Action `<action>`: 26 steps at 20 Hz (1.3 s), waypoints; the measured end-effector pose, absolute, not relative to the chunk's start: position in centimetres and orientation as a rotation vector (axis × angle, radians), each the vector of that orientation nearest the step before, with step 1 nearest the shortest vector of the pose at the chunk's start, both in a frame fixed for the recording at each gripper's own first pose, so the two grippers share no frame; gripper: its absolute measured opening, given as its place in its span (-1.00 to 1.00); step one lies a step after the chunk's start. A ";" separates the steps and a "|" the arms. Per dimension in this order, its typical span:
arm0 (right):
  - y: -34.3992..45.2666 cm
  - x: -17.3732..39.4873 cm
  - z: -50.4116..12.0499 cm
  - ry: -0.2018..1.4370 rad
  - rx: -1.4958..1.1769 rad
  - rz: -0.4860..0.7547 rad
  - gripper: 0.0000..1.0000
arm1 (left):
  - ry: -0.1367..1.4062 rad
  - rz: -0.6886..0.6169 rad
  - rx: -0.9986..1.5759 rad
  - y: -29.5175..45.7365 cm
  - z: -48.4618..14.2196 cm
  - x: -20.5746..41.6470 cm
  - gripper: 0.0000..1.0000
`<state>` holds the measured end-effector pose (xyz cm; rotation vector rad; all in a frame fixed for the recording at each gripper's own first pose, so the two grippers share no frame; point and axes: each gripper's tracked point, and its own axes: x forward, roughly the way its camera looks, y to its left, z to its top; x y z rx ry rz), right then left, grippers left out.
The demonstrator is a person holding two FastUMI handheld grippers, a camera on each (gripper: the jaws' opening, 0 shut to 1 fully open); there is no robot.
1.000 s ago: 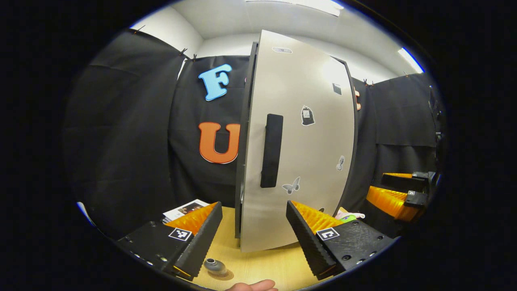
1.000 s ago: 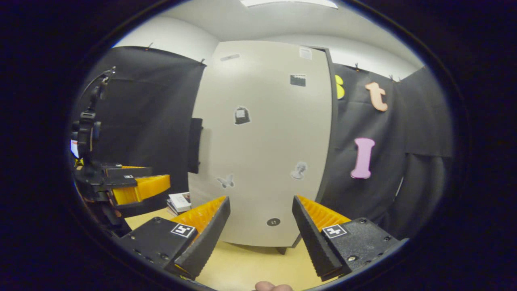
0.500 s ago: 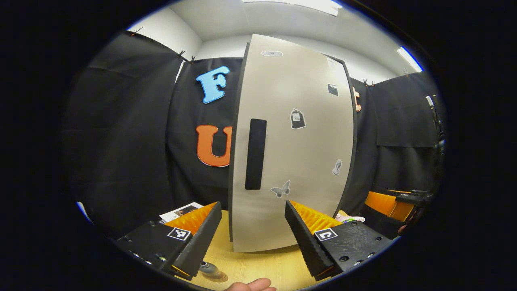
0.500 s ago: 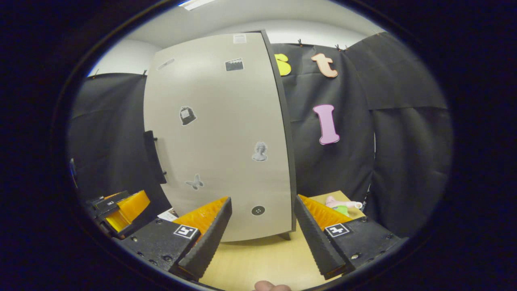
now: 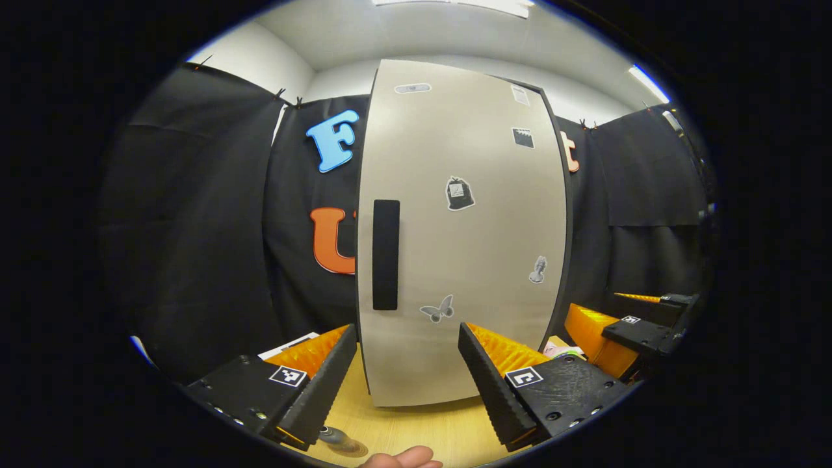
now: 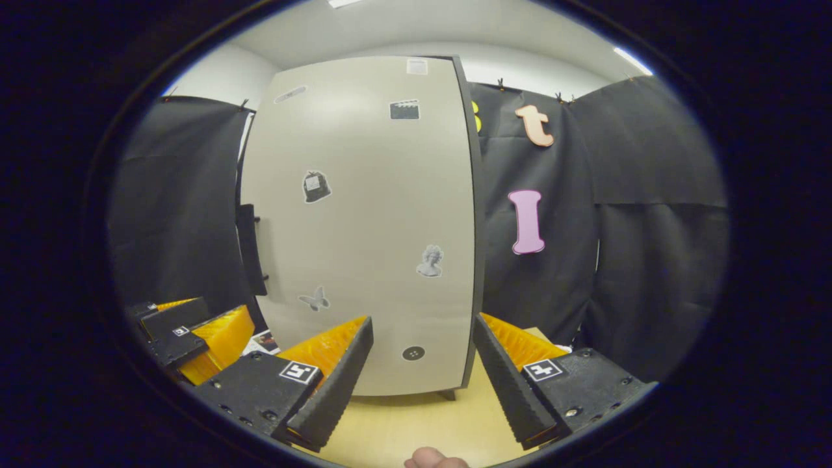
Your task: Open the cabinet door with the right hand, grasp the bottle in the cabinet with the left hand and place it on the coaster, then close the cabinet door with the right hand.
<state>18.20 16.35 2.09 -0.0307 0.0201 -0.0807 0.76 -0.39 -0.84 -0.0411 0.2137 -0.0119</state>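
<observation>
A light wooden worktop (image 5: 416,429) lies inside black cloth walls. Near its front edge, by the left tool (image 5: 407,380), whose fingers are spread apart with nothing between them, the small dark bottle (image 5: 333,437) stands on a round coaster (image 5: 351,446). The right tool (image 6: 422,377) is also spread and holds nothing. Behind them stands the cabinet door (image 5: 461,240), pale grey, closed flat, with a long black handle (image 5: 385,255) and small stickers.
</observation>
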 end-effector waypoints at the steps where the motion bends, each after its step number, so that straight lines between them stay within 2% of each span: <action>1: 16.5 18.0 2.4 0.003 -0.042 -0.078 0.90 | 0.211 -0.011 -0.024 -0.4 -0.9 0.7 0.90; 2: 16.6 17.7 2.7 -0.010 -0.048 -0.075 0.99 | 0.209 -0.006 -0.012 -0.4 -1.0 0.7 0.90; 5: 17.4 17.3 2.4 -0.004 -0.036 -0.036 0.99 | 0.197 -0.014 -0.025 -0.8 -0.6 0.7 0.90; 6: 17.4 17.2 2.1 0.006 -0.032 -0.028 0.90 | 0.191 -0.014 -0.021 -0.8 -0.4 0.7 0.90; 8: 17.3 16.9 1.7 0.014 -0.021 -0.019 0.90 | 0.186 -0.003 -0.001 -0.4 -0.3 0.5 0.90; 9: 17.3 16.8 1.5 0.022 -0.016 -0.015 0.99 | 0.187 -0.005 -0.005 -0.5 -0.5 0.5 0.90; 10: 17.2 16.6 1.3 0.028 -0.013 -0.011 0.90 | 0.186 -0.007 -0.012 -0.8 -0.4 0.5 0.90; 11: 17.2 16.6 1.3 0.030 -0.015 -0.012 0.99 | 0.185 -0.009 -0.016 -1.0 -0.2 0.5 0.90; 12: 17.1 16.5 1.4 0.025 -0.018 -0.011 0.90 | 0.186 -0.012 -0.017 -1.0 -0.2 0.5 0.90; 13: 17.0 16.4 1.6 0.019 -0.021 -0.013 0.90 | 0.186 -0.017 -0.018 -1.2 -0.2 0.5 0.90; 14: 16.9 16.2 1.7 0.012 -0.024 -0.015 0.99 | 0.182 -0.020 -0.017 -1.4 -0.1 0.5 0.90; 18: 17.0 15.9 2.0 -0.002 -0.049 0.000 0.99 | 0.178 -0.037 -0.012 -2.1 -0.2 0.4 0.90; 19: 17.2 15.8 1.9 -0.001 -0.053 0.008 0.90 | 0.183 -0.041 -0.017 -2.1 -0.4 0.4 0.90; 20: 17.3 15.7 1.7 0.001 -0.058 0.013 0.99 | 0.192 -0.038 -0.021 -2.1 -0.7 0.2 0.90; 25: 17.5 15.2 1.9 -0.009 -0.040 0.036 0.99 | 0.190 -0.038 -0.035 -2.0 -0.6 0.0 0.90; 26: 17.5 15.1 1.8 -0.005 -0.038 0.037 0.90 | 0.191 -0.038 -0.034 -2.0 -0.7 0.0 0.90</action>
